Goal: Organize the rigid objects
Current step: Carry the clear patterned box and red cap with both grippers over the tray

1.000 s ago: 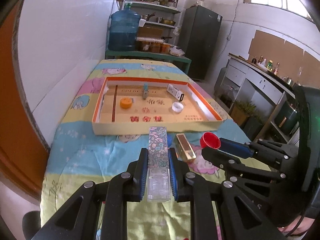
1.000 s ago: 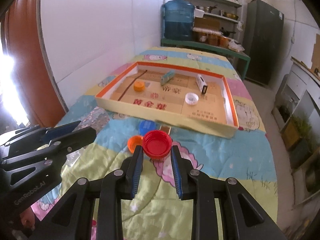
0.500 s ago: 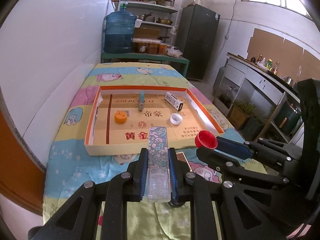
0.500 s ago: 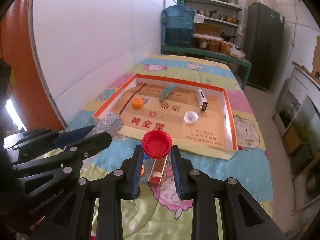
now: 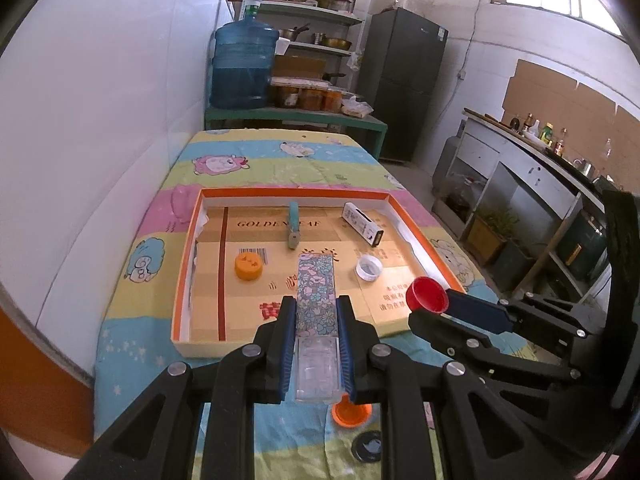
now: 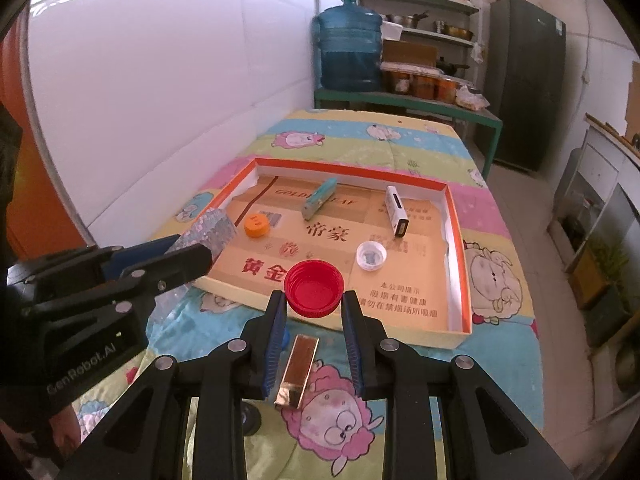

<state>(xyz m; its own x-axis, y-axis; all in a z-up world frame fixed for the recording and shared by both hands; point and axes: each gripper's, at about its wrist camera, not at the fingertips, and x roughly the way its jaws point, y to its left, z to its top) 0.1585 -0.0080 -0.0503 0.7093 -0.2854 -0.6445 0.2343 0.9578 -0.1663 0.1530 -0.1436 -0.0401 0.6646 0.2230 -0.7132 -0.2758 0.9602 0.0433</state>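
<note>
My left gripper (image 5: 314, 312) is shut on a long flat floral-patterned case (image 5: 316, 292) with a clear end, held over the near wall of the orange-rimmed cardboard tray (image 5: 188, 240). My right gripper (image 6: 315, 306) is shut on a red bottle cap (image 6: 315, 288), held open side up above the tray's (image 6: 456, 220) near edge. Inside the tray lie an orange cap (image 5: 248, 265), a white cap (image 5: 369, 267), a teal clip-like item (image 5: 294, 224) and a small white and black box (image 5: 363, 224). A gold bar-shaped box (image 6: 298, 372) lies on the cloth below the right gripper.
The table wears a cartoon-print cloth (image 5: 280, 164). An orange cap (image 5: 350, 414) and a black lid (image 5: 368, 446) lie near its front edge. A white wall runs along the left. A blue water jug (image 5: 244, 66), shelves and a dark fridge (image 5: 404, 88) stand beyond the table.
Both grippers have moved forward and slightly up with their objects, from over the cloth to over the tray's near edge. The gold box and orange cap stayed behind on the cloth.
</note>
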